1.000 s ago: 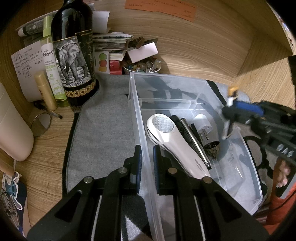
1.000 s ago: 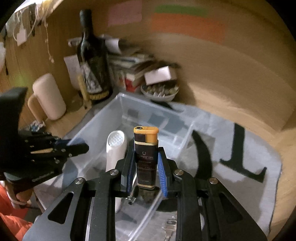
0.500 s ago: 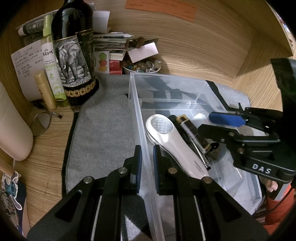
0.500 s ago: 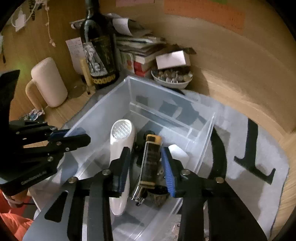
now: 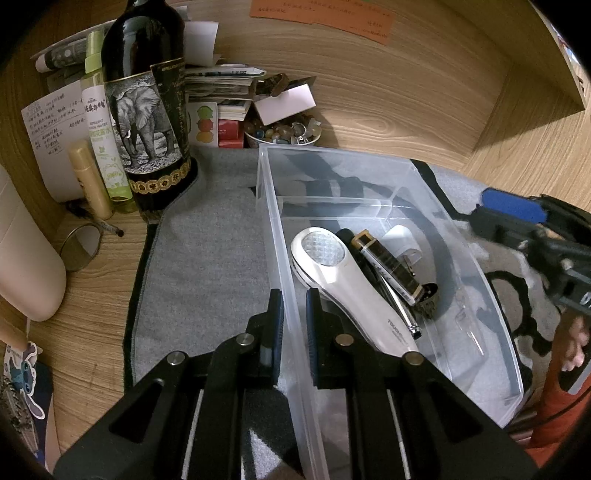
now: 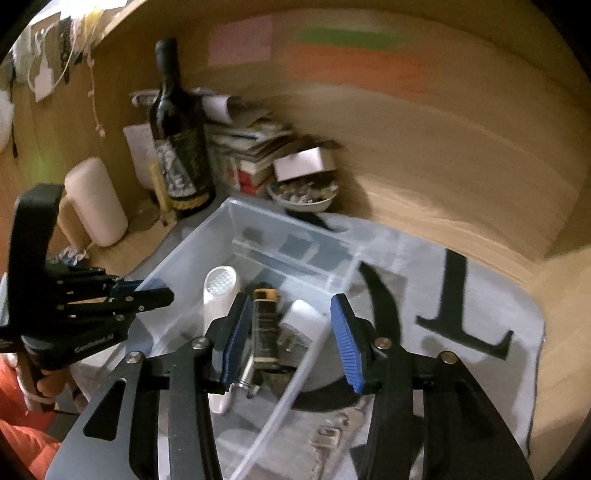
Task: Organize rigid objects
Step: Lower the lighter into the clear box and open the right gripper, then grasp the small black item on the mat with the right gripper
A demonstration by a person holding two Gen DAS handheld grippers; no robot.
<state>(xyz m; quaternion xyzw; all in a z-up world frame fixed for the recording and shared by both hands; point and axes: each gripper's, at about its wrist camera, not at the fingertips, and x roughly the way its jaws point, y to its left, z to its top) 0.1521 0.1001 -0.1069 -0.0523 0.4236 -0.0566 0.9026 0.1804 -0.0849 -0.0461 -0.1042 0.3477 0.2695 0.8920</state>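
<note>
Inside clear bin (image 5: 424,177), lighter (image 6: 264,325) lies released; right gripper (image 6: 291,339) jaws just opened, empty; left gripper (image 5: 293,314) clamps bin wall; keys (image 6: 325,439) remain outside.

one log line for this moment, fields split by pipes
left gripper: shut on bin wall | right gripper: jaws just opening, empty | lighter: lying in bin beside white device

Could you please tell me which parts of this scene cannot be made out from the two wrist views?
- Keys: right wrist view, blurred; out of the left wrist view.
- Writing on the orange note: left wrist view, too small; blurred in the right wrist view.
- Lower end of the lighter: right wrist view, behind the right gripper finger.
- Contents of the bowl: both views, too small.
</note>
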